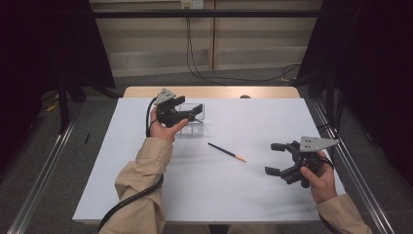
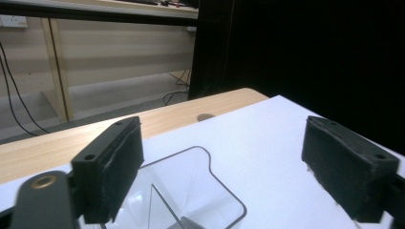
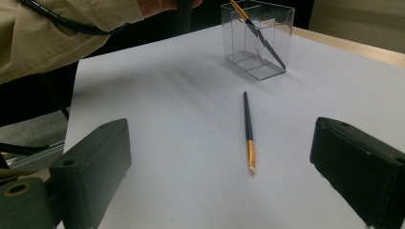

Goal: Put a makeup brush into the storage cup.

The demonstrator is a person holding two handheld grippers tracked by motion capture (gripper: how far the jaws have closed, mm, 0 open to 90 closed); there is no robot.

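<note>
While the left gripper (image 1: pixel 195 110) hung over the clear box (image 1: pixel 192 124) with its jaws wide and nothing between them, a brush (image 3: pixel 258 36) leaned inside the box below it. The right gripper (image 1: pixel 275 158) stood open and empty, a second brush (image 1: pixel 227 152) lying on the worktop (image 1: pixel 204 195) just ahead of its jaws.

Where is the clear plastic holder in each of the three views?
High view: clear holder at upper left of the white table top, beside the left gripper.
Left gripper view: bottom centre, between and below the open jaws.
Right gripper view: top right of centre, a brush leaning inside.
Shared landmark: the table's wooden far edge.
</note>
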